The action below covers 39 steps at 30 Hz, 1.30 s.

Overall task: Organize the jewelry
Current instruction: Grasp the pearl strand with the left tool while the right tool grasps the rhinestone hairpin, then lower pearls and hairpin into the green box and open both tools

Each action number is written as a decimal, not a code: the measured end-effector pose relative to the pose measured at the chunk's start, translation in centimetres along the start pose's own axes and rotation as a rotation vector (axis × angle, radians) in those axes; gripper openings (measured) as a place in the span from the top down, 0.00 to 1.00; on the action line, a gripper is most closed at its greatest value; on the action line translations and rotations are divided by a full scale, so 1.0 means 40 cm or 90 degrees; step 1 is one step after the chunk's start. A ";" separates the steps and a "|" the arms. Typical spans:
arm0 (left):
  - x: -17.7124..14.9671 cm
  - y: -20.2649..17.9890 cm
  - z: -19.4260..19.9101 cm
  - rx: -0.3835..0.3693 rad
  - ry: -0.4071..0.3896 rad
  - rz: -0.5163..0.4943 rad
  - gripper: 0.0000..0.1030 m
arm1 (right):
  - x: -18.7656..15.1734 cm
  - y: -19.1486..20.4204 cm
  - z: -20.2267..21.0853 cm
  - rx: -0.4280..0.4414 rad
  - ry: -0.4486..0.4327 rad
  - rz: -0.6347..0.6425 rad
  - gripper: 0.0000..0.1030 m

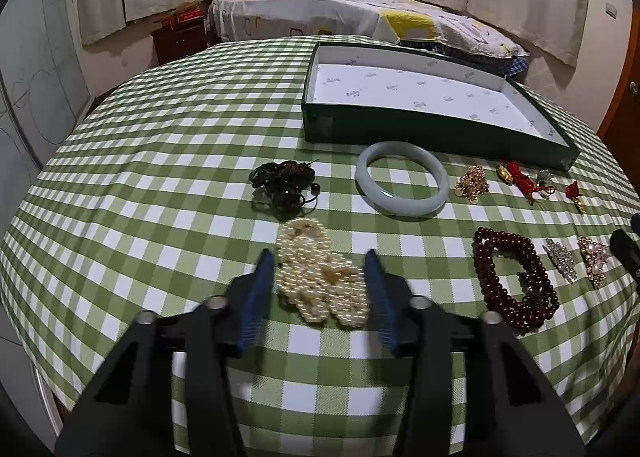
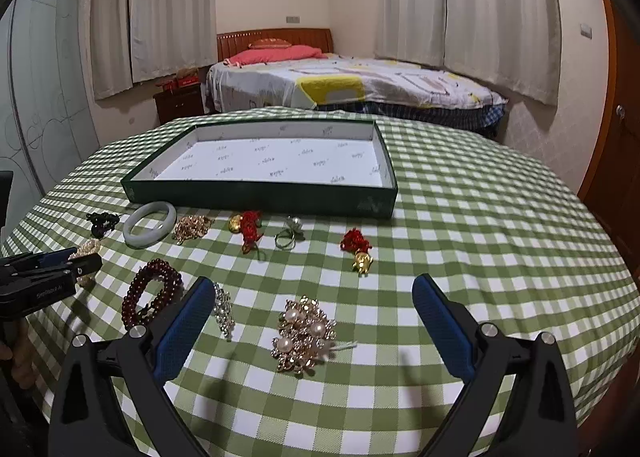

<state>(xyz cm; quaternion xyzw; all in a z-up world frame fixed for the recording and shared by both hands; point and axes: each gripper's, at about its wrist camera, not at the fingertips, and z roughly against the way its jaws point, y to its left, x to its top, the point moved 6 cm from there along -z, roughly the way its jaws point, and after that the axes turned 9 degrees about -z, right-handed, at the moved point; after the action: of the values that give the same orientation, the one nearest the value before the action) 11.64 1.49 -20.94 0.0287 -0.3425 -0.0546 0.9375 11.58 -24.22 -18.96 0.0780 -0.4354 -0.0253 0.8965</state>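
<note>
Pearl bracelet (image 1: pixel 320 277) between open left gripper (image 1: pixel 320 271) fingers; right gripper (image 2: pixel 316 297) wide, empty.

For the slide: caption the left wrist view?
Open left hand-held gripper straddles pearl beadwork on the checked tablecloth.

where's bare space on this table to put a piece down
The shallow green box has a bare white floor. Bare checked cloth lies right of the gold pearl brooch and red-tasselled gold charm. Crowded from the pale jade bangle to the dark red bead bracelet.
</note>
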 end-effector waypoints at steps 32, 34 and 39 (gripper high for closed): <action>0.002 0.021 0.035 0.012 -0.018 0.008 0.75 | -0.077 0.133 -0.072 0.084 0.125 0.076 0.88; 0.005 0.022 0.037 0.012 -0.020 0.006 0.75 | -0.075 0.132 -0.069 0.085 0.122 0.072 0.88; 0.018 0.019 0.049 0.015 -0.033 0.001 0.75 | -0.052 0.112 -0.045 0.089 0.096 0.047 0.88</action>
<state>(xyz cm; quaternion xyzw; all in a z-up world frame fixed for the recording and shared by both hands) 11.00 2.11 -18.90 0.0383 -0.3670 -0.0504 0.9281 11.60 -19.34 -20.96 0.1256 -0.3697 0.0444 0.9195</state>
